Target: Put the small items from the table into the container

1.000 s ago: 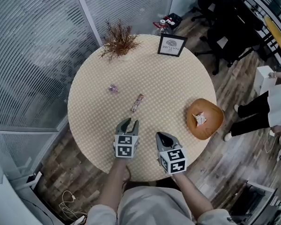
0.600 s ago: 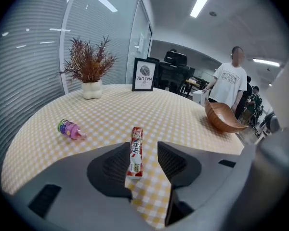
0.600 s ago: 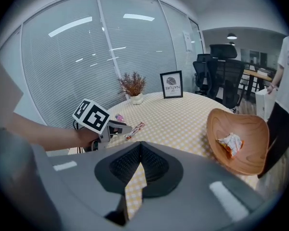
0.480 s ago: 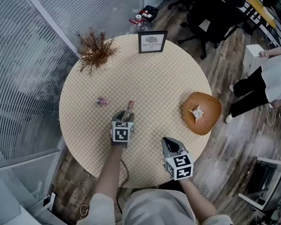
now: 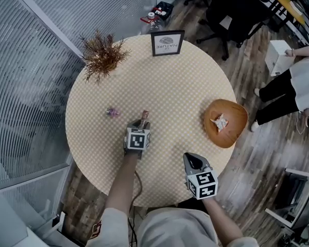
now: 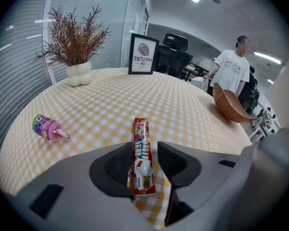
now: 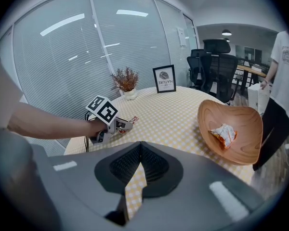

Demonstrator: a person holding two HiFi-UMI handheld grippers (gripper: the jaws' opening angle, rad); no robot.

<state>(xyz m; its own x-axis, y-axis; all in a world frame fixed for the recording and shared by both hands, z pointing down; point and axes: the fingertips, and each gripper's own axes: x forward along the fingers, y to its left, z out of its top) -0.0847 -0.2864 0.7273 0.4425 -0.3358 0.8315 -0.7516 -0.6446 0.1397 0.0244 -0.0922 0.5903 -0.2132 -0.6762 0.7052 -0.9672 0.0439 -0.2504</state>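
My left gripper [image 6: 143,148] stands spread wide, straddling the red-and-white foil candy stick [image 6: 141,158] that lies flat on the checked table [image 6: 173,105]. The pads flank its length for a pinch and do not press. My right gripper [image 7: 140,153] is clenched and empty, with the orange wooden bowl [image 7: 236,114] ahead-right of it.

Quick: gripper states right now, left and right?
Left gripper: open, red snack stick between its jaws, not clamped.
Right gripper: closed, empty.

Table cover [image 5: 185,86]: checked cloth, matt.
Bowl [image 5: 240,116], centre right: smooth wood, visible grain.
Candy stick [image 6: 142,158]: glossy plastic wrapper.
Small bottle [image 6: 49,129]: translucent pink plastic.
Left gripper [image 6: 144,150]: matt grey plastic, dark ribbed pads [image 6: 116,166].
Vase [image 6: 79,74]: white, smooth, slight sheen.
Floor [image 5: 257,179]: wood-look planks, worn.
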